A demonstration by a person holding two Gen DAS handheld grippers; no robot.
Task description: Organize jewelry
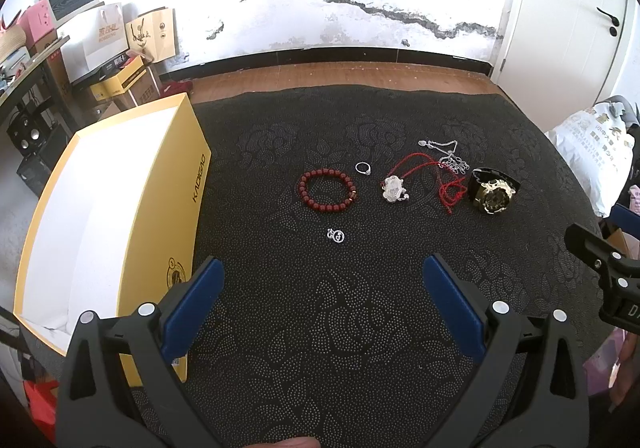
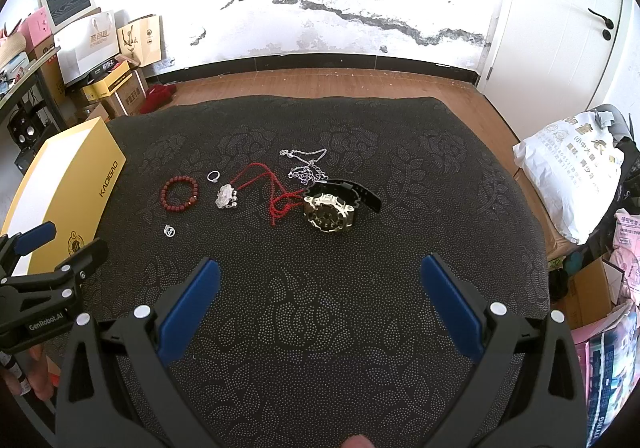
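Jewelry lies on a dark patterned tablecloth (image 1: 320, 328). A red bead bracelet (image 1: 327, 190), a silver ring (image 1: 363, 167), a small silver charm (image 1: 336, 236), a silver pendant on a red cord (image 1: 394, 187), a silver chain (image 1: 450, 157) and a gold-faced black watch (image 1: 492, 189) form a row. An open yellow box (image 1: 120, 215) with a white inside stands at the left. My left gripper (image 1: 322, 280) is open, hovering near the charm. My right gripper (image 2: 320, 280) is open, in front of the watch (image 2: 330, 209), holding nothing.
Paper bags and cartons (image 1: 112, 43) are stacked at the back left by a shelf. A white door (image 1: 568, 7) and a white plastic bag (image 2: 572, 175) are at the right. Wooden floor (image 2: 320, 83) shows beyond the table's far edge. More packages (image 2: 612, 348) sit low right.
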